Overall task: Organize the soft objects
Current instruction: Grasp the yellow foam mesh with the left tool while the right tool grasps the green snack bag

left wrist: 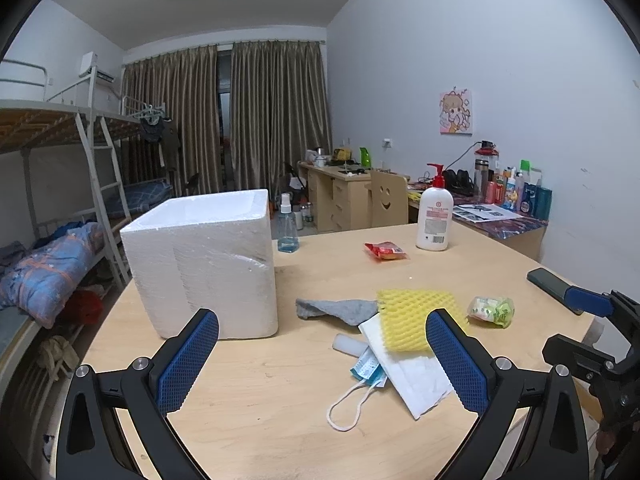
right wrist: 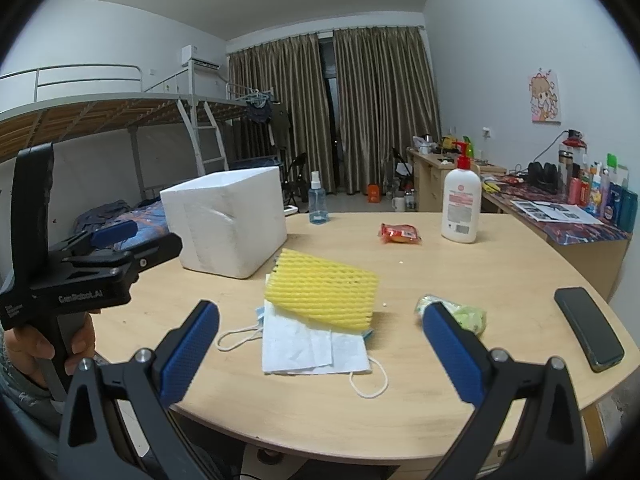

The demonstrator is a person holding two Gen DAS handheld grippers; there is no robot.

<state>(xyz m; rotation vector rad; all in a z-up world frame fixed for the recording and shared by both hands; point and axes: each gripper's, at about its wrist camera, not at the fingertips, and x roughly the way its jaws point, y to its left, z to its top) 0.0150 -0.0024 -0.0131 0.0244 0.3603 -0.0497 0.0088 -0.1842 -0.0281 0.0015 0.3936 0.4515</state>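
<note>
Left tongs (left wrist: 322,360) spread wide and empty, held level above the near edge of the table (left wrist: 260,400), aimed across it between the white foam box (left wrist: 204,260) and the pile of soft things. Right tongs (right wrist: 320,354) likewise gaping, gripping nothing, hovering over the table's near rim with the pile straight ahead; seen also at the right margin of the left view. Round pale wooden table in a dorm room: bunk bed (right wrist: 100,112) on the left, brown curtains (right wrist: 340,108) behind, cluttered desk (right wrist: 576,216) on the right. Yellow foam net (right wrist: 320,292) lying on top of white tissue sheets (right wrist: 312,348) and a blue face mask (left wrist: 366,372), grey cloth (left wrist: 332,310) just behind, touching the pile. Small green packet (right wrist: 464,314) near the pile's right, black phone (right wrist: 588,330) further right. Red snack packet (right wrist: 400,233), white pump bottle (right wrist: 461,204) and clear spray bottle (right wrist: 318,200) standing well back.
</note>
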